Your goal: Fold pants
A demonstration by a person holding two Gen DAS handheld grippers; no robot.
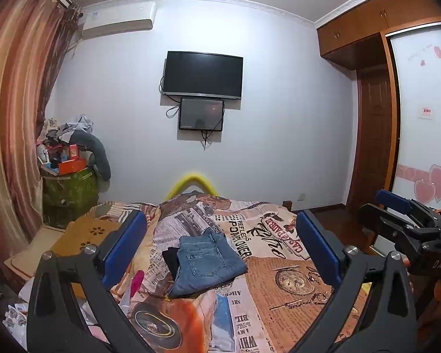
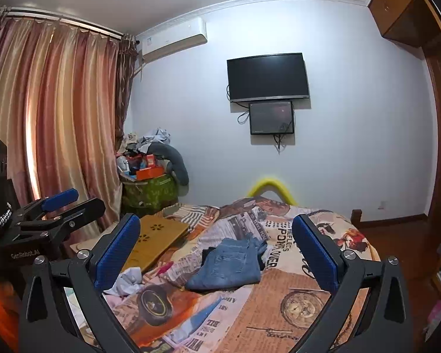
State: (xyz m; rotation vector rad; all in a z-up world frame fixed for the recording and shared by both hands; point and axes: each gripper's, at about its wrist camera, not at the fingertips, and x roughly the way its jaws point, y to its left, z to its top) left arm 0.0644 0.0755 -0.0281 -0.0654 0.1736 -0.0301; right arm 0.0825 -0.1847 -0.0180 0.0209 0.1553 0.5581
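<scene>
the left gripper is held level above the near end of a bed, pointing toward the far wall, its two blue-padded fingers spread wide with nothing between them. the right gripper hangs just beside it at the same height and angle, its jaws likewise spread wide and empty; from the left wrist view it shows side-on at the right edge.

far to the left of both grippers, striped pink and gold curtains cover the window. next, in the corner, a green box is piled with clothes, orange cartons and a grey neck pillow. nearer, just past the left finger of each gripper, a yellow-brown lap desk with flower-shaped cutouts lies on the bed edge, and crumpled pale cloth sits by the right gripper's left finger.

straight ahead, framed between the fingers of each gripper and apart from them, the folded blue jeans lie on the newspaper-print bedspread, back pocket up, resting partly on a dark garment that shows at their left side. a pink object lies to their left.

beyond, a yellow curved bar rises at the bed's far end. on the wall hang a dark television with a smaller screen under it, and an air conditioner up left. to the right stand a wooden wardrobe and a sliding door with pink hearts.
</scene>
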